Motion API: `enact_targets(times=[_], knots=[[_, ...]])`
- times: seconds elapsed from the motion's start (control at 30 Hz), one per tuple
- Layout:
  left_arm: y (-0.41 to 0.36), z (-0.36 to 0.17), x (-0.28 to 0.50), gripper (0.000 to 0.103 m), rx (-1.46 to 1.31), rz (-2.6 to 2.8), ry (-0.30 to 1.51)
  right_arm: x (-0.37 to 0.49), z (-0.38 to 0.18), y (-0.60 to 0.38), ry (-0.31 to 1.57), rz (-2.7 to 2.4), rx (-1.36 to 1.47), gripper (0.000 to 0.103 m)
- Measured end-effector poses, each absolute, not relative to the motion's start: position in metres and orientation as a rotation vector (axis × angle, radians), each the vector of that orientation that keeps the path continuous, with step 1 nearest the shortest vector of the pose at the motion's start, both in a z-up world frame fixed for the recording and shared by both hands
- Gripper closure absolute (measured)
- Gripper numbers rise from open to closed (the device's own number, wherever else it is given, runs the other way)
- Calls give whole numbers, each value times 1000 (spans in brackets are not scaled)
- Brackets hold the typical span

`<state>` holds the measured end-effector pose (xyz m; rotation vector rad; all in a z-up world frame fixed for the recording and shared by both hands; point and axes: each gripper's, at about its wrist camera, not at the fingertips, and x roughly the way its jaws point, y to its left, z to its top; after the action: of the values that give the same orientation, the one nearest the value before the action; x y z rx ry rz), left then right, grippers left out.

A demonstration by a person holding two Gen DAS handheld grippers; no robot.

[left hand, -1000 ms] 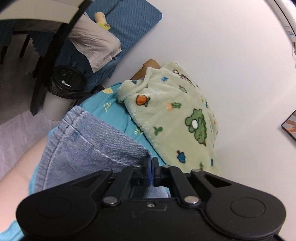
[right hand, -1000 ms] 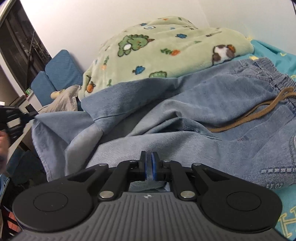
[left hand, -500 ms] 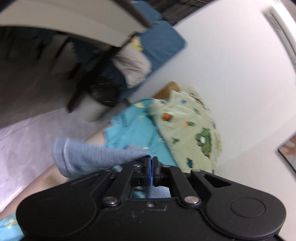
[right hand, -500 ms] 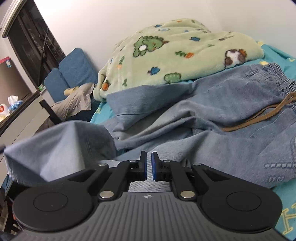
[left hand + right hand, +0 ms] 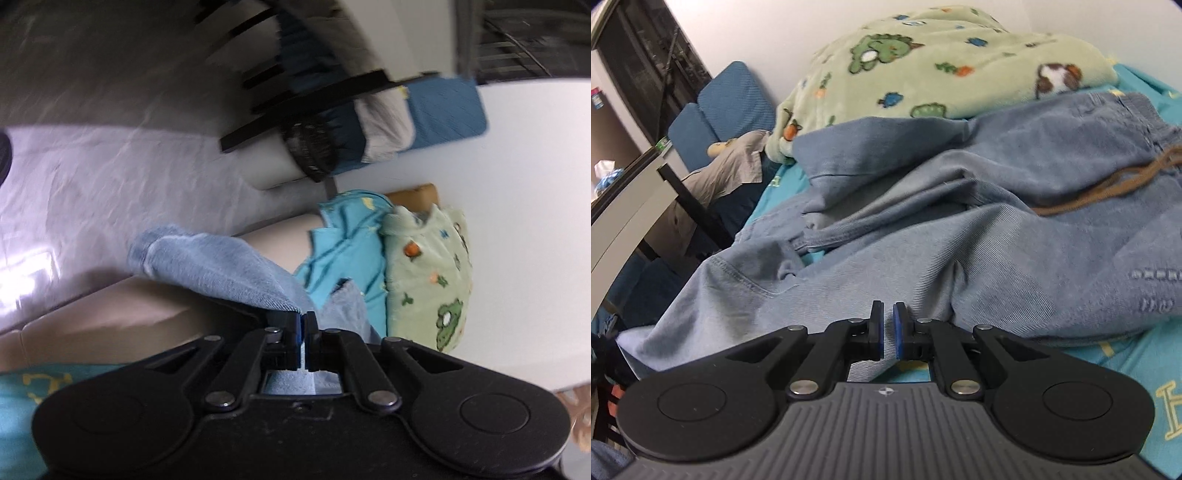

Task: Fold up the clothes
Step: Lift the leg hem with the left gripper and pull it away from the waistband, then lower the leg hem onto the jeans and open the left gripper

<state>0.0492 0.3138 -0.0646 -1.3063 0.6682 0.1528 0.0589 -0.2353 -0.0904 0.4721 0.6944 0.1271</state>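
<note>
Light blue denim trousers (image 5: 979,236) with a brown drawstring (image 5: 1108,188) lie crumpled on a turquoise bed sheet (image 5: 1145,369). My left gripper (image 5: 304,332) is shut on a trouser leg hem (image 5: 221,266) and holds it out over the bed's edge. My right gripper (image 5: 888,328) sits low at the near edge of the trousers. Its jaws stand a narrow gap apart with denim lying just under and behind them, and nothing is clearly pinched.
A green cartoon-print fleece blanket (image 5: 942,62) lies heaped behind the trousers by the white wall; it also shows in the left wrist view (image 5: 428,280). A blue cushion (image 5: 720,103), a desk edge (image 5: 628,206) and a bin (image 5: 291,162) stand left of the bed.
My left gripper has swung the held trouser leg away from the blanket, out toward the bed's edge and floor. My right gripper's jaws have parted slightly and the leg now lies spread flatter.
</note>
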Motion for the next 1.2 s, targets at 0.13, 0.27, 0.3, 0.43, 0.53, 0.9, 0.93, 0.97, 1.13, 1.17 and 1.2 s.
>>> enact_targets(times=[0.13, 0.27, 0.3, 0.43, 0.53, 0.9, 0.93, 0.97, 1.13, 1.17, 1.2], knots=[[338, -85, 53, 102, -1337, 181, 679, 54, -95, -240, 703, 94, 486, 96], [352, -86, 52, 103, -1294, 139, 652, 52, -91, -241, 694, 73, 490, 95], [353, -85, 51, 103, -1279, 127, 650, 53, -90, -241, 691, 68, 485, 95], [359, -84, 46, 103, -1220, 80, 641, 55, -85, -237, 679, 50, 468, 95], [363, -83, 43, 103, -1175, 46, 635, 56, -82, -235, 670, 37, 454, 95], [364, -100, 16, 98, -1050, 5, 701, 51, -77, -230, 680, 2, 401, 95], [362, -97, 14, 93, -1036, 8, 708, 50, -76, -228, 681, 0, 385, 95], [360, -93, 10, 88, -1020, 11, 710, 49, -76, -228, 682, -2, 373, 95], [342, -61, -9, 50, -906, 52, 723, 42, -69, -230, 670, -3, 364, 92], [337, -55, -13, 48, -902, 40, 713, 40, -67, -232, 665, -2, 374, 90], [332, -48, -16, 48, -897, 28, 704, 37, -65, -233, 656, -4, 375, 89]])
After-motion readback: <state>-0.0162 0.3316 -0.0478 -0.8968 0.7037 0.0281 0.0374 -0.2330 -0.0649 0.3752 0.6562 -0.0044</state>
